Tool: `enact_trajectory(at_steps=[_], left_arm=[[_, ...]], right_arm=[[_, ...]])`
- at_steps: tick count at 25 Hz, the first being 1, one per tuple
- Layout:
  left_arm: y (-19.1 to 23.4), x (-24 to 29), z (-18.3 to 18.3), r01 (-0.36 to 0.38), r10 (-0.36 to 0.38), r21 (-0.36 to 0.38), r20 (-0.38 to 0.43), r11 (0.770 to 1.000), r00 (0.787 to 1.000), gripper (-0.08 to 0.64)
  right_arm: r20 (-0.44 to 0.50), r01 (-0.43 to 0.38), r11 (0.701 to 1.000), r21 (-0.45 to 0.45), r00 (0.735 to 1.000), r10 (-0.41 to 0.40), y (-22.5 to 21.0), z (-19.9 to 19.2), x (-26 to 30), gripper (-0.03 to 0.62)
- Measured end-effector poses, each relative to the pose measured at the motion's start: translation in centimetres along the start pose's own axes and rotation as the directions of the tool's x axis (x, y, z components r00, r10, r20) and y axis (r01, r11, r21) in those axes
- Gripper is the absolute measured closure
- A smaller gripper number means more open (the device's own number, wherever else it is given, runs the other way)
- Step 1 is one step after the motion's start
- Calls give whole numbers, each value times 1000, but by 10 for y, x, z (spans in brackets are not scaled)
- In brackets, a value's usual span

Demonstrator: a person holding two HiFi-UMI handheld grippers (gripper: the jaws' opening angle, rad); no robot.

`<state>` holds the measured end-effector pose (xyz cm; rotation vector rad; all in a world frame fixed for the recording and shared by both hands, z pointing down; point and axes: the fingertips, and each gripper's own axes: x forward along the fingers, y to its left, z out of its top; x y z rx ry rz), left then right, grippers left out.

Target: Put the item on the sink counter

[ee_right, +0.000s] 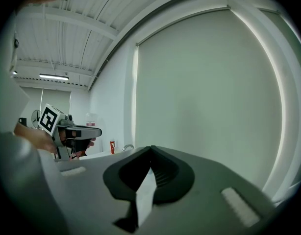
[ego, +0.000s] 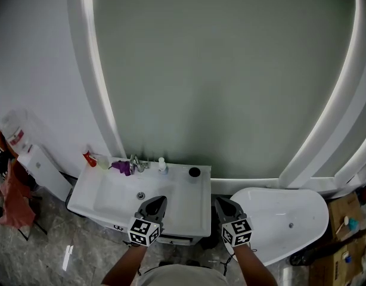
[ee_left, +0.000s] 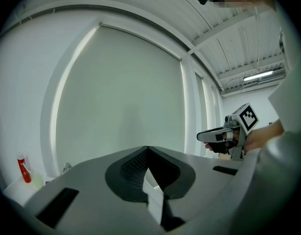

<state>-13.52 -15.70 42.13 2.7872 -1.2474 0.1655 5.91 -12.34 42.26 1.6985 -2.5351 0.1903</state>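
The white sink counter [ego: 189, 204] stands against the wall. On its back ledge are a red tube [ego: 89, 158], a purple item [ego: 122, 167], a small white bottle [ego: 163, 165] and a black round thing [ego: 194, 172]. My left gripper [ego: 158, 200] hovers over the counter's front edge, jaws shut with nothing in them. My right gripper [ego: 219, 201] hangs just right of the counter, also shut and empty. In the left gripper view the jaws [ee_left: 148, 149] meet at the tip, and the red tube [ee_left: 23, 168] shows far left. The right gripper view shows closed jaws [ee_right: 151, 148] too.
A chrome faucet [ego: 137, 162] stands behind the basin. A white bathtub [ego: 290, 219] lies to the right, with cardboard boxes [ego: 344, 216] beyond it. A toilet tank [ego: 43, 165] and a red cloth [ego: 13, 195] are at the left. A large arched mirror panel [ego: 225, 70] fills the wall.
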Motion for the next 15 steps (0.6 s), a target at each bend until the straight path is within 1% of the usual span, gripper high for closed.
enact_trajectory(at_steps=[9, 15], left_arm=[[7, 4, 1, 21, -21, -5, 1, 1000, 1000, 553], [4, 7, -2, 26, -26, -14, -1, 1000, 1000, 553]], right_arm=[[-4, 7, 1000, -5, 1000, -7, 5, 0, 5, 584], [-3, -2, 1000, -10, 1000, 2, 6, 3, 4, 584]])
